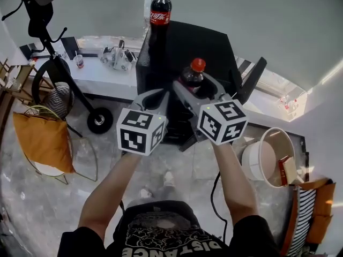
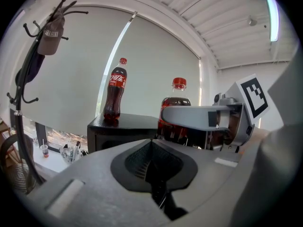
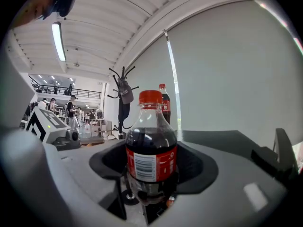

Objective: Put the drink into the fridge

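Up at the head view, the right gripper (image 1: 197, 85) pinches a cola bottle (image 1: 194, 73) just in front of the black fridge (image 1: 187, 42), with a second bottle (image 1: 160, 15) standing on top. Over in the left gripper view, the left gripper (image 2: 152, 169) has its jaws pressed together on nothing, and the fridge door looks closed. Right gripper view shows the pads clamped low on the bottle, so the drink is in hand, and I'd judge opening the door and placing it inside are both left.
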